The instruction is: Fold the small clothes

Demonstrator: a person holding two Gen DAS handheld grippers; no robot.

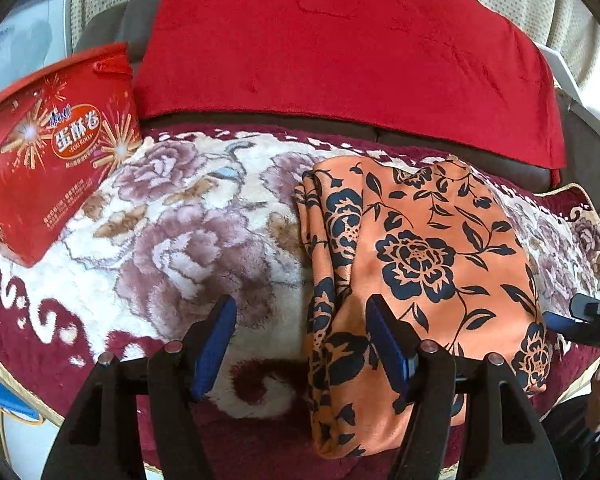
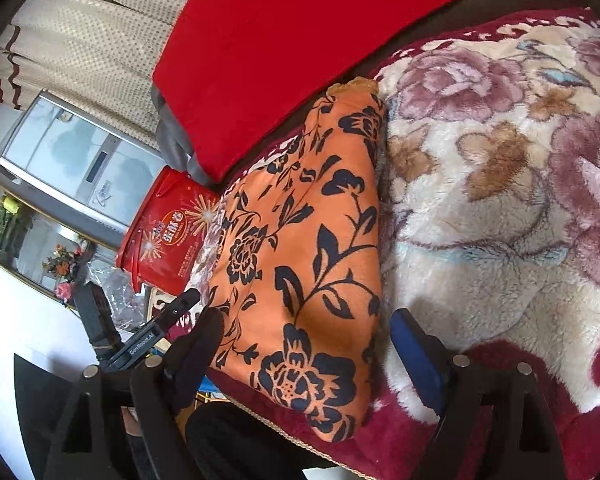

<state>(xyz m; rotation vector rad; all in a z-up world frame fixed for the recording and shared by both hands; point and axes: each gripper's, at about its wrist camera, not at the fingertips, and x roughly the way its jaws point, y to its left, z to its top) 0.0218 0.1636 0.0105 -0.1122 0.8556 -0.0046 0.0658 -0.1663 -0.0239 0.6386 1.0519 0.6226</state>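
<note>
Orange floral cloth (image 1: 420,248) folded (plush blanket (image 1: 172,240) bare leftward) — both grippers' fingers apart, empty.

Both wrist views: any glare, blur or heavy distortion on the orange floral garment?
Left wrist view: the folded orange garment with black flowers is sharp and evenly lit, no glare; fisheye bends the red velvet cushion and darkens the corners. Right wrist view: garment sharp, tilted frame; the white surface at lower left is blown out.

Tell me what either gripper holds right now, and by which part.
Nothing is held. The left gripper and right gripper both stand open over the folded orange floral garment, fingers not pinching it.
</note>
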